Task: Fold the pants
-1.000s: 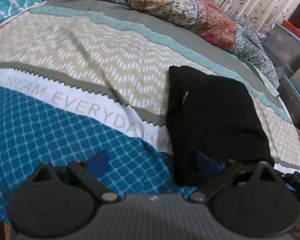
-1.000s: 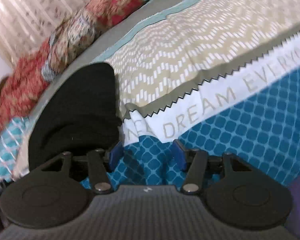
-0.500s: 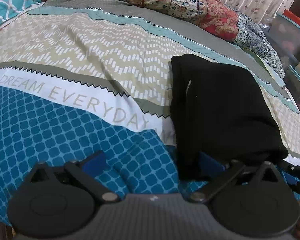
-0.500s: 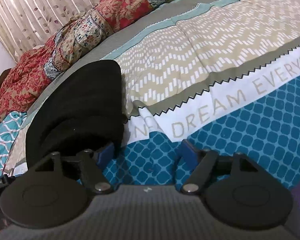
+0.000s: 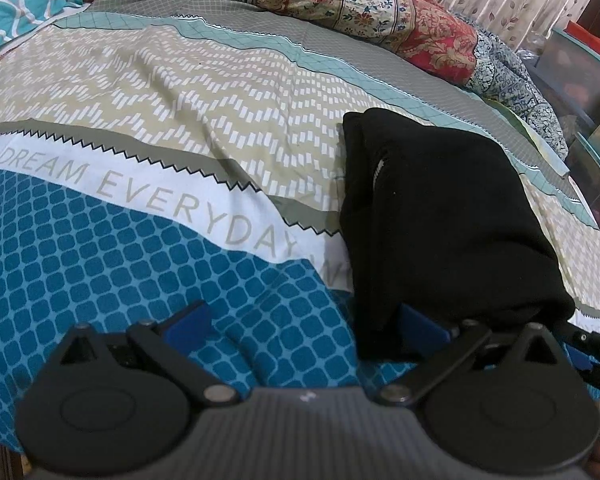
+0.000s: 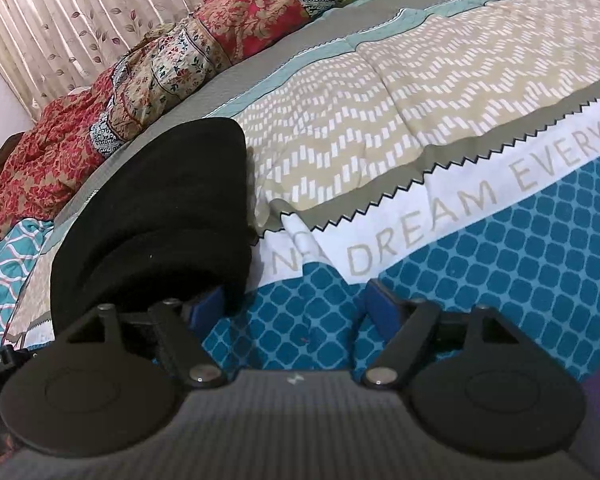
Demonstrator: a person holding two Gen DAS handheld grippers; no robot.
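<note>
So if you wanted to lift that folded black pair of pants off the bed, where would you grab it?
Probably the near short edge of the folded black pants, where the layers stack into a thick rounded roll facing the grippers. Come in low from the bedspread's blue side, one finger slid under and one on top. The flat top offers nothing to pinch.

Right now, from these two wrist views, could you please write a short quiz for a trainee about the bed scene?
1. True or false: the folded black fabric pants lie on the patterned blue and beige bedspread.
2. Which word is printed on the bedspread's white band? A) SLEEP B) DREAM C) HOME
3. Do the jaws of the right gripper stand open or shut?
Key: 1 true; 2 B; 3 open.
</note>
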